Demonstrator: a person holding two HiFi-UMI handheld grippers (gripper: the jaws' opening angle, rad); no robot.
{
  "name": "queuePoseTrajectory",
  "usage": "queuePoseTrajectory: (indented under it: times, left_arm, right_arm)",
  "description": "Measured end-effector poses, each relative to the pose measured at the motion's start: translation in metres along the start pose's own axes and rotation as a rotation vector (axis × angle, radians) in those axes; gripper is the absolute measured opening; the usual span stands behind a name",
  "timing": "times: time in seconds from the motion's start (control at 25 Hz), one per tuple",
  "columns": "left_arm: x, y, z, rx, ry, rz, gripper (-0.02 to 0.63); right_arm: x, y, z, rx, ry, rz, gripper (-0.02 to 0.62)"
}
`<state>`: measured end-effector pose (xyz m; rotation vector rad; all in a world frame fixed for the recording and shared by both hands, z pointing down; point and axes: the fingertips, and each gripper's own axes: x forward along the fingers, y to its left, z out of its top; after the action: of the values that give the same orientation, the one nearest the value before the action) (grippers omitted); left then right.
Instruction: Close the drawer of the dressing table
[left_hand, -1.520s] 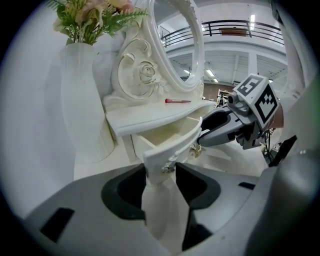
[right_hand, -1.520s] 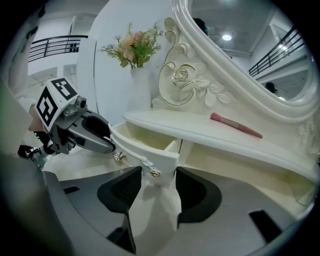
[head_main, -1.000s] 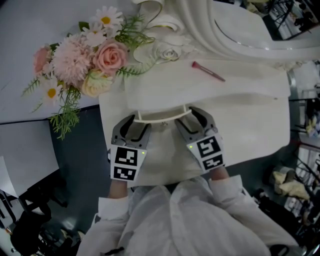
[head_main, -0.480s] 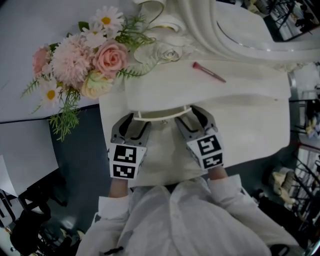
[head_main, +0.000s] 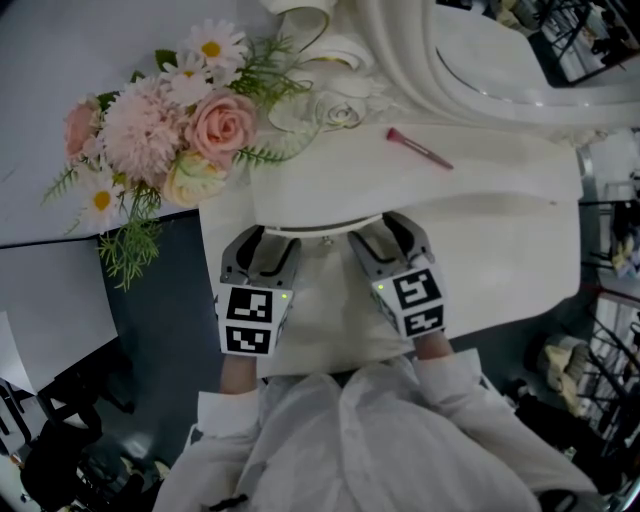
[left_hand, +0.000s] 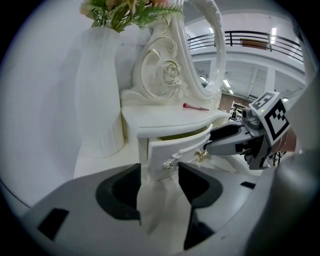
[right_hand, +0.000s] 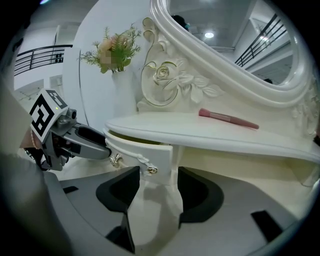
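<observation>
The white dressing table (head_main: 480, 190) has its drawer (head_main: 325, 228) out by only a narrow strip under the curved top. My left gripper (head_main: 265, 240) stands open at the drawer's left end, my right gripper (head_main: 385, 232) open at its right end. In the left gripper view the drawer front (left_hand: 180, 147) with its gold knobs lies just beyond the gripper (left_hand: 159, 172), whose dark pads stand apart from it. From the right gripper view the drawer's corner (right_hand: 150, 155) sits in front of the gripper (right_hand: 152, 180), untouched by its spread jaws.
A pink brush (head_main: 420, 148) lies on the table top near the oval mirror (head_main: 500, 60). A bouquet of pink and white flowers (head_main: 165, 130) in a tall white vase (left_hand: 97, 100) stands left of the table. The person's white sleeves fill the near edge.
The drawer front has slid a little further in under the table top, and both grippers have followed it forward.
</observation>
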<state>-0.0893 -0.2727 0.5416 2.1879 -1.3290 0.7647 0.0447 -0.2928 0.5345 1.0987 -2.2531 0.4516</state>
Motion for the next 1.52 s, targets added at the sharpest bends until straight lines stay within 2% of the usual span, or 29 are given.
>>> queuePoseTrajectory:
  times: [0.28, 0.48, 0.92, 1.52]
  left_arm:
    - [0.005, 0.005, 0.005, -0.007, -0.006, 0.010, 0.216]
    - [0.007, 0.007, 0.008, -0.010, -0.009, 0.009, 0.216]
    - [0.015, 0.015, 0.017, -0.013, -0.014, 0.021, 0.216]
    - [0.018, 0.014, 0.016, -0.033, -0.005, -0.013, 0.216]
  right_arm:
    - [0.006, -0.010, 0.000, -0.026, 0.000, -0.019, 0.213]
    - [0.009, -0.012, -0.002, -0.010, 0.021, -0.021, 0.213]
    - [0.018, -0.018, 0.009, -0.004, -0.002, -0.037, 0.213]
    - [0.021, -0.020, 0.007, 0.022, 0.006, -0.032, 0.222]
